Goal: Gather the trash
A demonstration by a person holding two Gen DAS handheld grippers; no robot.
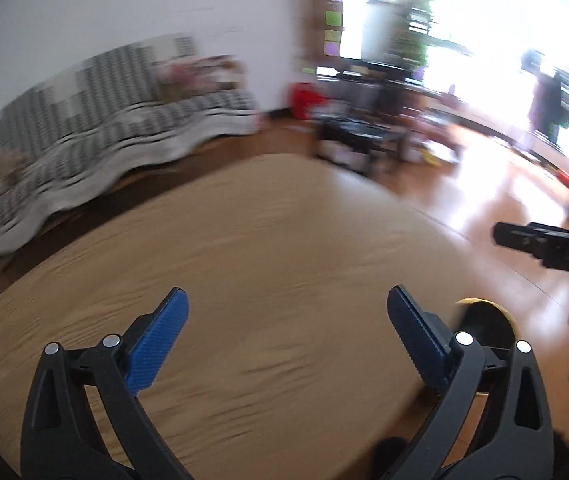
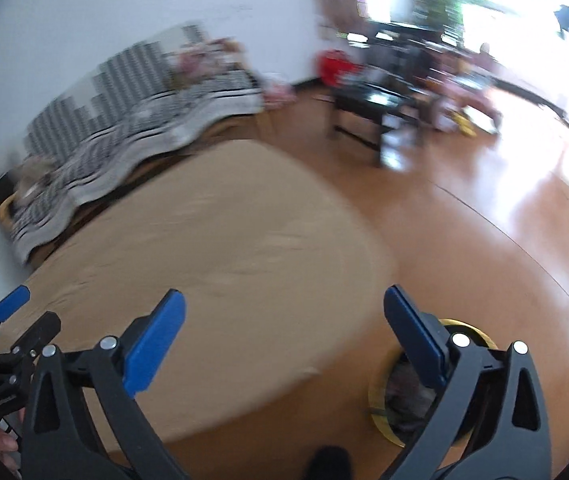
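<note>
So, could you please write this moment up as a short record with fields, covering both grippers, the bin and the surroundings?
left gripper: open, nothing between its blue pads
right gripper: open, nothing held
round yellow-rimmed bin: on the wooden floor, beside the tan rug
contents: something grey inside, too blurred to identify
striped sofa cover: beyond the rug
black low table: further back

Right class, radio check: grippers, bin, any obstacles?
Left gripper open, empty. Right gripper open, empty. Yellow-rimmed bin on floor beside tan table. No loose trash visible; view blurred.
</note>
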